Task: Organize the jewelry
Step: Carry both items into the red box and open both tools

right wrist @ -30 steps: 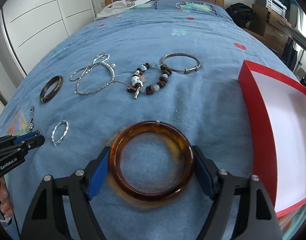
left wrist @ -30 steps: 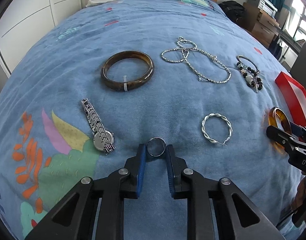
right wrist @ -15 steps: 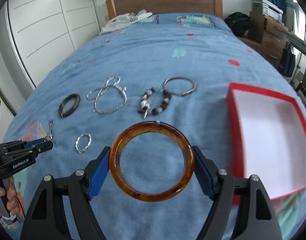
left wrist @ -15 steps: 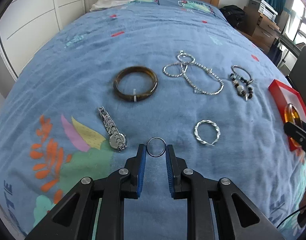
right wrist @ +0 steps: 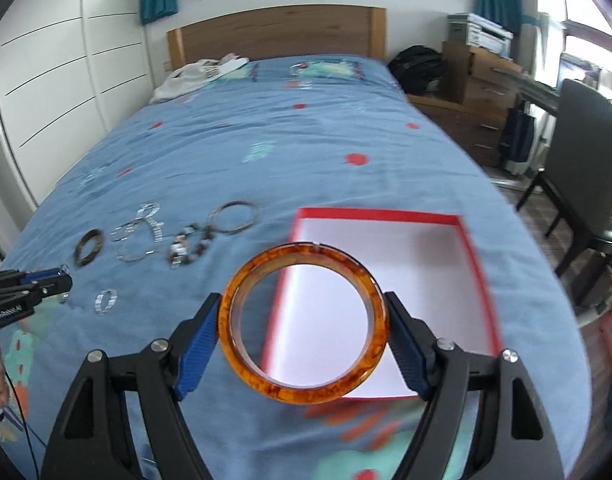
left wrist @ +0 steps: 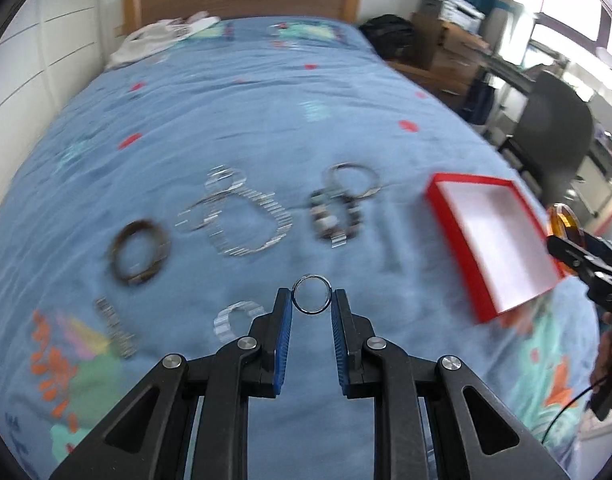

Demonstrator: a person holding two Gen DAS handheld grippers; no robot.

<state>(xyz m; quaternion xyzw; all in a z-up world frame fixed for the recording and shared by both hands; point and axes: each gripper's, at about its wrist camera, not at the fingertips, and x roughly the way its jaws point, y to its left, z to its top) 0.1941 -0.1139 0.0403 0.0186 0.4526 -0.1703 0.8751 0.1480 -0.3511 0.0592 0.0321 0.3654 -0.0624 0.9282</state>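
Both grippers are carrying a piece right now. The left gripper [left wrist: 312, 307] is pinching a small plain silver finger ring [left wrist: 312, 299] between its blue pads, holding it upright and clear of the blue patterned bedspread [left wrist: 265, 112]. The right gripper [right wrist: 303, 330] is clamping a wide amber-orange mottled resin bangle [right wrist: 303, 330] across its diameter, hanging it in the air in front of the near-left part of the shallow red box with a white inside [right wrist: 472, 258]; whether it is directly above the box I cannot tell from this angle. The box itself is looking bare, nothing is showing inside it in either view, so I am judging the task as only starting: two pieces are in hand, none are stored. Lying on the bedspread and waiting are a dark brown stone bangle [left wrist: 139, 251], a tangle of silver bead chains [left wrist: 235, 216], a string of dark and pale beads [left wrist: 334, 220] touching a thin silver wire bracelet [left wrist: 356, 180], a twisted silver hoop [left wrist: 235, 316] just left of the left gripper's fingers, and a silver metal-link watch [left wrist: 115, 328] near the orange print. The left view is blurring heavily, so finer detail on those pieces is not readable. Remaining work, as I am reading it: dropping the bangle and ring into the box, then six more pickups from the row on the left.
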